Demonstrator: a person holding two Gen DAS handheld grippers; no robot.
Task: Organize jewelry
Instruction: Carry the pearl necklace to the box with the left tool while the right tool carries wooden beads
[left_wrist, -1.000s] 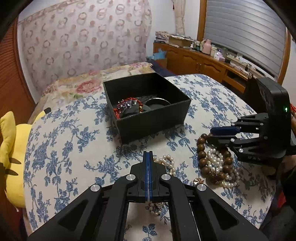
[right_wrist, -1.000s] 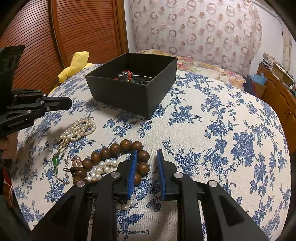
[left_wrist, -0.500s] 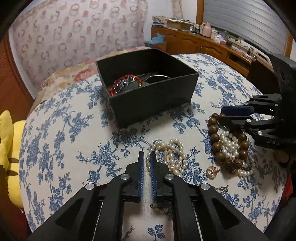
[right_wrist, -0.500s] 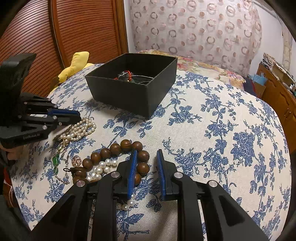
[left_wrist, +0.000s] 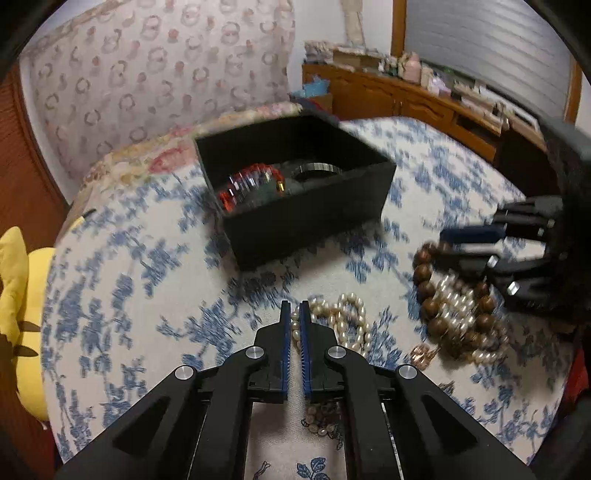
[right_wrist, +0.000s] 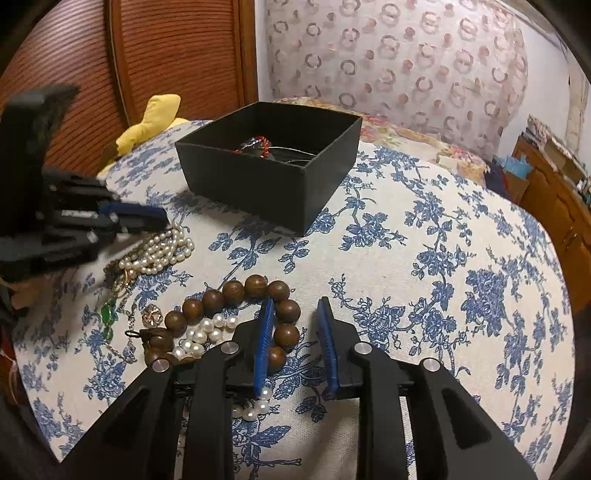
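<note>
A black open box (left_wrist: 306, 221) (right_wrist: 258, 184) sits on the blue-flowered cloth and holds a red bead bracelet (left_wrist: 247, 181) and a dark ring. My left gripper (left_wrist: 294, 310) (right_wrist: 159, 221) is down at the white pearl strand (left_wrist: 347, 321) (right_wrist: 159, 254), its jaws closed to a thin slit. Pearls show through the slit; a pinch cannot be told. My right gripper (right_wrist: 295, 306) (left_wrist: 445, 245) stands open over the brown wooden bead bracelet (right_wrist: 232, 291) (left_wrist: 428, 284). Two of its beads lie against the left pad, apart from the right one. Small pearls (right_wrist: 203, 332) lie inside that bracelet.
A rose-gold charm (left_wrist: 423, 354) (right_wrist: 151, 314) and a green pendant (right_wrist: 107, 314) lie near the pearls. A yellow plush toy (left_wrist: 14, 295) (right_wrist: 155, 114) sits at the table's left edge. A wooden sideboard (left_wrist: 406, 103) stands behind, a slatted wooden door (right_wrist: 166, 48) to the left.
My left gripper came forward and down to the pearl strand, its jaws going from tight shut to a thin slit. The right gripper kept still.
</note>
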